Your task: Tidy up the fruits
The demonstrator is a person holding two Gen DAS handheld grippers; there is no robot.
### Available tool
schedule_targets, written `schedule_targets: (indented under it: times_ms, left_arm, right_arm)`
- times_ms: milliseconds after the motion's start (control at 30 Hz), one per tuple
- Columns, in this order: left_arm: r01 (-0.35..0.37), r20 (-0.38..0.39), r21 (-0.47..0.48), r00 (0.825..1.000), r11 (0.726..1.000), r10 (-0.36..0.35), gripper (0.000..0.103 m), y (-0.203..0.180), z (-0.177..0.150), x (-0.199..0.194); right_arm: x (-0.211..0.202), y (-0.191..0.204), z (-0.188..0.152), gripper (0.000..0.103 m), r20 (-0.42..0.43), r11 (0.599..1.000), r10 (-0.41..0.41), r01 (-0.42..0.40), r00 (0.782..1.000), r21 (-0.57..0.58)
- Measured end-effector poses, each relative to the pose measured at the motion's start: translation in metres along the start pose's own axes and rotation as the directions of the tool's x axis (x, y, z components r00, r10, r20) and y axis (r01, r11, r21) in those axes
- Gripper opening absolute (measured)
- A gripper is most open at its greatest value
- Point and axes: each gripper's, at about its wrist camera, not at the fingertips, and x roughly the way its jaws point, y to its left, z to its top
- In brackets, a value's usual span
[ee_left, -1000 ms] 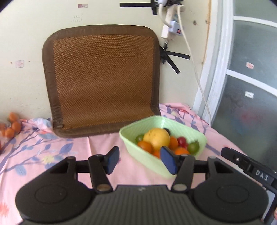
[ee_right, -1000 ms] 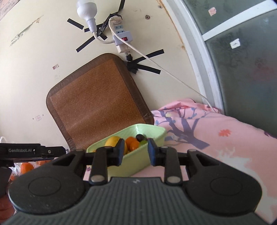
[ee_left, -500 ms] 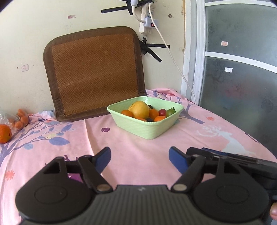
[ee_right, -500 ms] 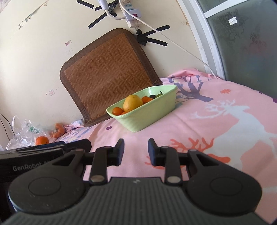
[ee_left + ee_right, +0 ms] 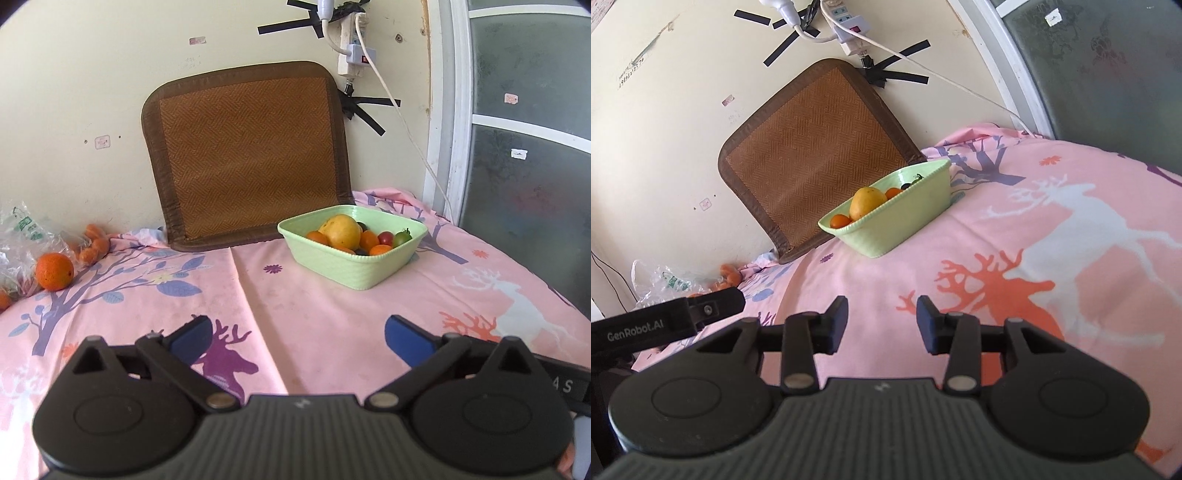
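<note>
While both claws hang over the pink deer-print cloth on the desk, neither holds anything: the left claw (image 5: 297, 336) has its blue pads spread wide and is opening, the right claw (image 5: 882, 321) stands at a narrower gap and is also opening, with only cloth showing between each pair of jaws.

Right of centre in the left wrist view sits a pale green ribbed bowl (image 5: 343, 266), well apart from both claws and just in front of a brown woven seat cushion (image 5: 243, 155) propped against the wall. It holds a large yellow mango (image 5: 341, 232), several small orange fruits, a red cherry tomato (image 5: 385, 238), a green tomato (image 5: 402, 238) and something dark, partly hidden.

At the left edge, a loose orange (image 5: 54, 271) lies on the cloth beside a crumpled clear plastic bag (image 5: 22, 236) and more small orange fruits near the wall.

That orange looks firm, round and likely to roll; a grip across its widest part seems safest. Those tomatoes look thin-skinned and easily crushed, calling for a light squeeze, and the mango probably needs nearly the full jaw spread.
</note>
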Motion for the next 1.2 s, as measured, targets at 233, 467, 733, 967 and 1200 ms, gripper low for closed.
schedule_targets:
  times_ms: [233,467,733,967,1200]
  left_arm:
    - [-0.068,0.012,0.020,0.998,0.997,0.067,0.103,-0.002,-0.007,-0.008]
    - [-0.086,-0.003,0.016,0.996,0.996,0.086,0.103,0.001,-0.011,-0.014]
    - [-0.121,0.009,0.022,0.993,0.992,0.121,0.103,-0.002,-0.009,-0.019]
    - [-0.140,0.013,0.043,0.990,0.989,0.140,0.103,-0.006,-0.011,-0.023]
    - [-0.148,0.012,0.051,0.989,0.988,0.147,0.103,-0.006,-0.014,-0.026]
  right_arm:
    - [-0.006,0.007,-0.005,0.047,-0.005,1.000,0.019,-0.019,1.000,-0.011]
    - [-0.009,0.010,-0.007,0.047,-0.010,0.999,0.029,-0.029,1.000,-0.019]
    - [-0.015,0.009,-0.007,0.053,0.000,1.000,0.027,-0.027,1.000,-0.006]
    - [-0.022,0.008,-0.008,0.053,0.012,0.999,0.032,-0.032,0.999,-0.003]
    - [-0.024,0.007,-0.010,0.053,0.008,0.999,0.033,-0.033,0.999,0.004]
